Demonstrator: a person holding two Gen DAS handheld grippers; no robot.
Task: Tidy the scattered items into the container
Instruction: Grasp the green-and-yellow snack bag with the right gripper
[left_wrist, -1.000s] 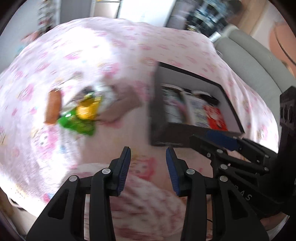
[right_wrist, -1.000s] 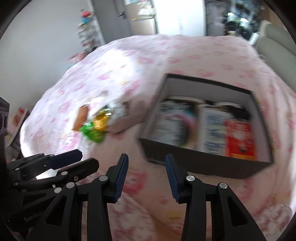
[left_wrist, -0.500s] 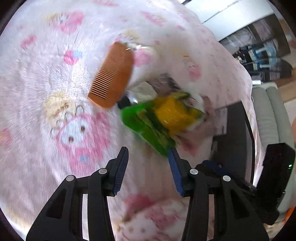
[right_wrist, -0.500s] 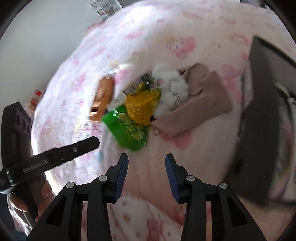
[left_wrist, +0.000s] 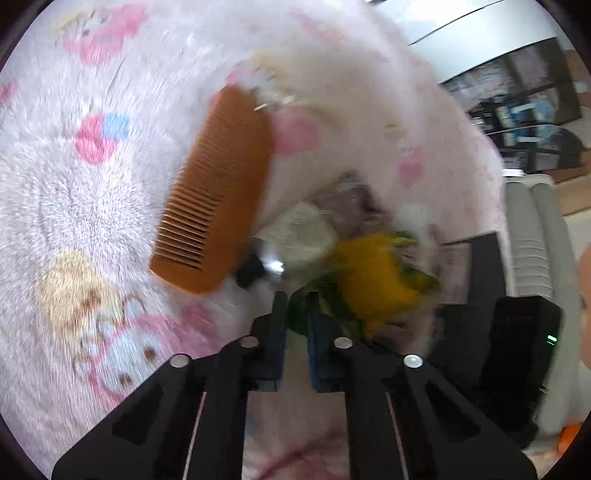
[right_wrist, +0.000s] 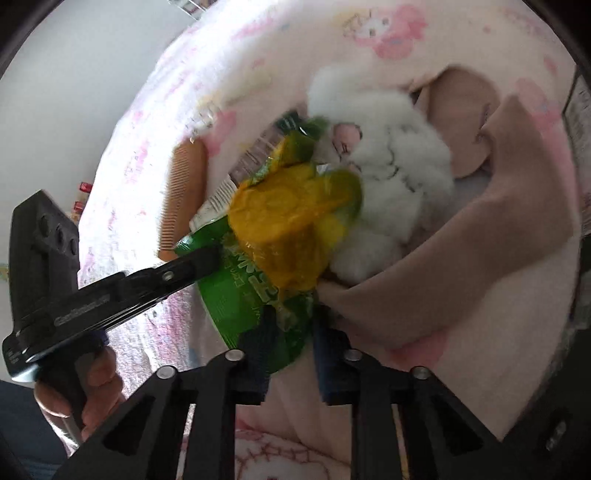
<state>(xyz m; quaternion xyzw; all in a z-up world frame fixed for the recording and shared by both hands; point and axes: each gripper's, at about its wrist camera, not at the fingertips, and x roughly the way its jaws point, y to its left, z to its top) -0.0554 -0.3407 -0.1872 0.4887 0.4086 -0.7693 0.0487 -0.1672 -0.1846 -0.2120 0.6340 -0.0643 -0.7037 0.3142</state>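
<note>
Both grippers work the pile at frame centre: the left gripper (left_wrist: 295, 314) pinches the green packet (right_wrist: 236, 295) at its edge, while the right gripper (right_wrist: 291, 332) straddles its near end, jaws apart. The comb (left_wrist: 218, 192), yellow packet (right_wrist: 291, 225), white plush (right_wrist: 391, 177) and beige cloth (right_wrist: 461, 251) lie unpacked on the blanket (left_wrist: 74, 184); the container (left_wrist: 487, 266) waits at right, so most tidying remains.

Left wrist view: close and low over the pink blanket (left_wrist: 92, 206), facing the comb (left_wrist: 218, 192) and yellow packet (left_wrist: 373, 277). Right wrist view: equally close, above the same pile; comb (right_wrist: 184, 195), yellow packet (right_wrist: 288, 221) and left gripper (right_wrist: 207, 264) are shared.
</note>
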